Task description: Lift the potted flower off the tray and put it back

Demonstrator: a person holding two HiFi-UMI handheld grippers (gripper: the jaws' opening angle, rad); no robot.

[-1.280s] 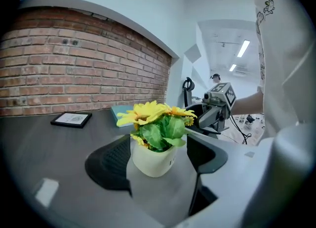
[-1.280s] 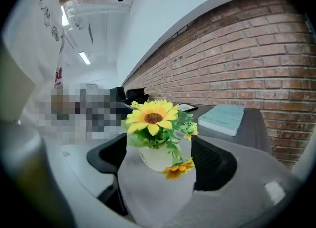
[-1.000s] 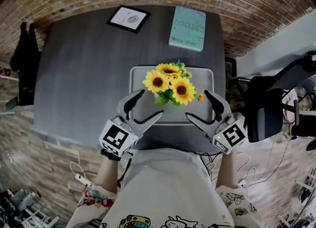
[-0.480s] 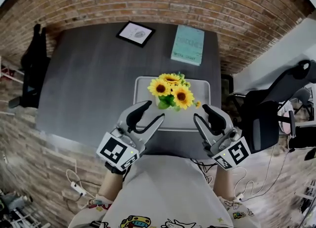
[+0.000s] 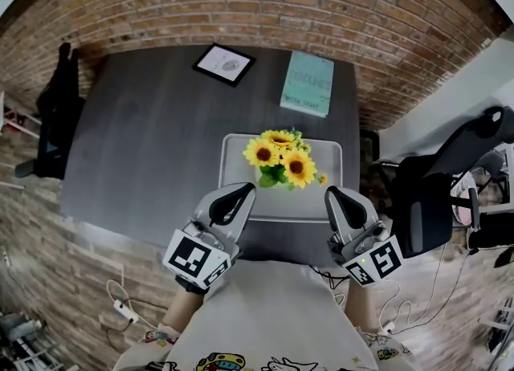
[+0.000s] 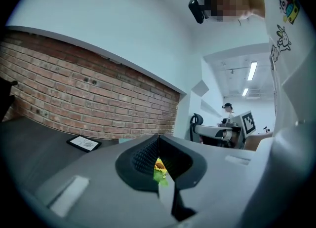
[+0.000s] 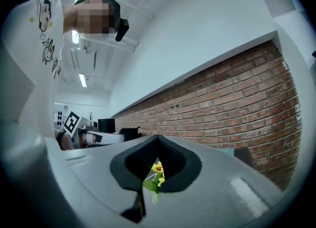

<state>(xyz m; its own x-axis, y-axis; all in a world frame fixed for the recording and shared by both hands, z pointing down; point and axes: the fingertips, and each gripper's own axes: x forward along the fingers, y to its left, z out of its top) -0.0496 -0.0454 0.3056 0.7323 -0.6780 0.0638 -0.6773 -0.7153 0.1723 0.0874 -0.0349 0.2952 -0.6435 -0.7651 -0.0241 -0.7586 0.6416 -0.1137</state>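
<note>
The potted flower [image 5: 279, 159], a bunch of yellow sunflowers with green leaves, stands on the grey tray [image 5: 315, 201] near the table's front edge. My left gripper [image 5: 241, 193] hovers at the tray's front left corner, apart from the flower. My right gripper [image 5: 335, 197] hovers at the front right corner. Both have just closed, jaws together with nothing between them. In the left gripper view the flower [image 6: 159, 169] peeks through the notch of the left gripper [image 6: 158, 145]. The right gripper view shows the flower [image 7: 156, 172] the same way past the right gripper [image 7: 158, 145].
On the dark grey table [image 5: 144, 136] a framed picture [image 5: 224, 63] and a teal book [image 5: 307, 82] lie at the back by the brick wall. A black office chair [image 5: 434, 193] stands to the right. Something dark [image 5: 56, 112] stands at the table's left end.
Both grippers went from wide open to shut, with nothing taken hold of. They pulled back from the flower's sides toward the tray's front corners. The flower stayed on the tray.
</note>
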